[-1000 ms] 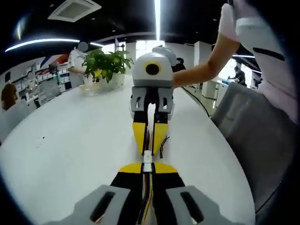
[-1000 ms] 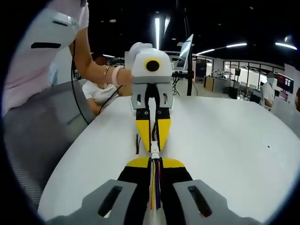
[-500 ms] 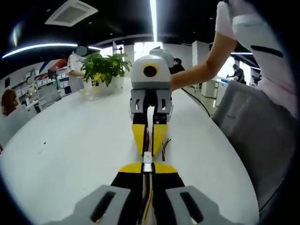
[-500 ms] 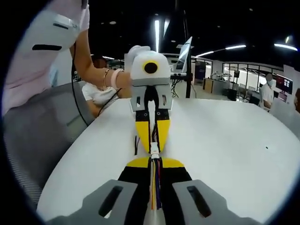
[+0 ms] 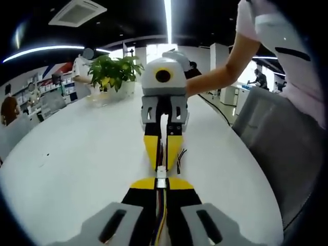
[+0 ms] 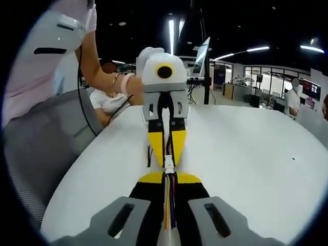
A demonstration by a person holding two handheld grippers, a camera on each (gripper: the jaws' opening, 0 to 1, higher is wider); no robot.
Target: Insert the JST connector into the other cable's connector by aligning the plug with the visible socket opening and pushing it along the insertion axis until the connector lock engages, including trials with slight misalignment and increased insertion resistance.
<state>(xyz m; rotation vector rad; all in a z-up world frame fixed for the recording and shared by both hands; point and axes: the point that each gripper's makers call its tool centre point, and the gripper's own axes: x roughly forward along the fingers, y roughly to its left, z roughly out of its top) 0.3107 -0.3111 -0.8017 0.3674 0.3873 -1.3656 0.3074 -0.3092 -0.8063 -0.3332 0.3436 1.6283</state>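
Observation:
Over the white table (image 5: 77, 154) my two grippers meet tip to tip. In the left gripper view my left gripper (image 5: 161, 181) is shut on a cable of several coloured wires that ends in a small white JST connector (image 5: 161, 172). The right gripper (image 5: 162, 164) faces it, its yellow jaws closed on the other cable. In the right gripper view my right gripper (image 6: 169, 177) holds coloured wires behind the white connector (image 6: 168, 164), and the left gripper (image 6: 168, 158) comes from the far side. The two connector halves touch; I cannot tell how deep the plug sits.
A potted plant (image 5: 115, 72) stands at the far end of the table. A grey chair (image 5: 277, 133) sits by the table edge, also seen as the chair (image 6: 46, 138). The person's arm (image 5: 225, 72) reaches over it. A monitor (image 6: 202, 54) and people stand farther back.
Both views have shifted slightly with the hands. The grippers stay tip to tip, and the connector between them looks the same.

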